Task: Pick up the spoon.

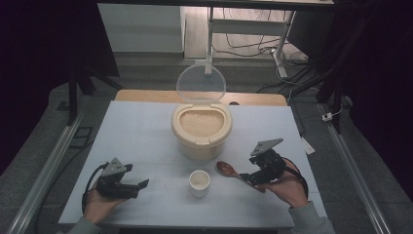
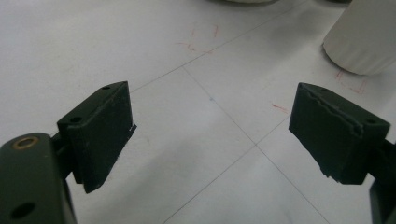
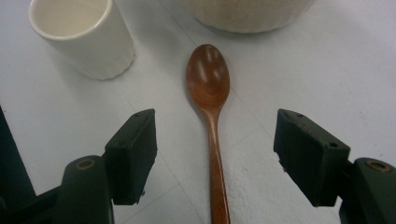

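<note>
Holding rice: tub (image 1: 201, 130), lid up | cup (image 1: 199, 182) | left gripper (image 2: 210, 135), right gripper (image 3: 215, 156) apart

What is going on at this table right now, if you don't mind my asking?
A person sits at a white table with a gripper in each hand. The right gripper is open, its jaws on either side of the handle of a wooden spoon lying flat, not yet gripped. The left gripper is open over bare tabletop. A small white cup stands beside the spoon, and behind them is a tub of rice with its clear lid flipped up.
</note>
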The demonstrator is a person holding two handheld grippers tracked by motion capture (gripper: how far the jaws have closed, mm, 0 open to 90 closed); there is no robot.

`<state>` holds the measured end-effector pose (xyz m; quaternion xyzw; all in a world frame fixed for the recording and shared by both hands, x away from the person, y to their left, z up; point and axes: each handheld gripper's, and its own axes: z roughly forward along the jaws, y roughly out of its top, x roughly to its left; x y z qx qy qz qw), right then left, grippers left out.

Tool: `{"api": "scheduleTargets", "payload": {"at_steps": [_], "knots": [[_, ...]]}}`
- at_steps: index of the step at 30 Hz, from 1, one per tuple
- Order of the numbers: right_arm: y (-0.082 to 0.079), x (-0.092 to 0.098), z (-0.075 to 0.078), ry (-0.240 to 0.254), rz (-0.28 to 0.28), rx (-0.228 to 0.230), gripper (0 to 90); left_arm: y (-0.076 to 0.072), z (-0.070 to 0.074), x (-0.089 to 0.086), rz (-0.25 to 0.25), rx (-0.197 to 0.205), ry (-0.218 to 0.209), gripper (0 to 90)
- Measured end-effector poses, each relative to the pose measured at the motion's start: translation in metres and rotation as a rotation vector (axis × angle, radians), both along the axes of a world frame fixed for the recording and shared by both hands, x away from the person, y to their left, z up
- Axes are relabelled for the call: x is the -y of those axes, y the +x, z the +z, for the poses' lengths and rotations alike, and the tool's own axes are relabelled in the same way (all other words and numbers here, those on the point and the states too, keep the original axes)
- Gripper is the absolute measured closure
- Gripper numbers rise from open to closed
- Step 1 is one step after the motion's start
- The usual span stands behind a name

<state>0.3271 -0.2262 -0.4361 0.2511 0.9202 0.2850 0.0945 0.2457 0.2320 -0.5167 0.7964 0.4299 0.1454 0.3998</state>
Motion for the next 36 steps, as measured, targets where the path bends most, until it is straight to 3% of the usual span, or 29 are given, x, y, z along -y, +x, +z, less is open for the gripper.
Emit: {"api": "scheduleTargets", "payload": {"at_steps": [3,9,24,28,36], "knots": [[0.002,-0.001,-0.004,-0.006,0.001,-0.023,30.4,0.000,-0.001,0.000,-0.001,-0.001,0.001,13.4],[0.005,0.001,-0.021,-0.067,-0.004,-0.073,32.4,-0.001,-0.001,-0.001,0.002,0.002,0.003,13.5],[0.010,-0.007,-0.042,-0.147,0.004,-0.127,39.0,0.000,-0.005,-0.001,-0.002,-0.004,0.010,13.8],[0.013,-0.006,-0.045,-0.165,-0.006,-0.141,42.8,0.000,-0.006,-0.002,-0.002,-0.005,0.011,13.8],[0.014,-0.003,-0.051,-0.250,-0.015,-0.195,54.2,0.000,-0.007,-0.002,-0.004,-0.008,0.017,13.8]]}}
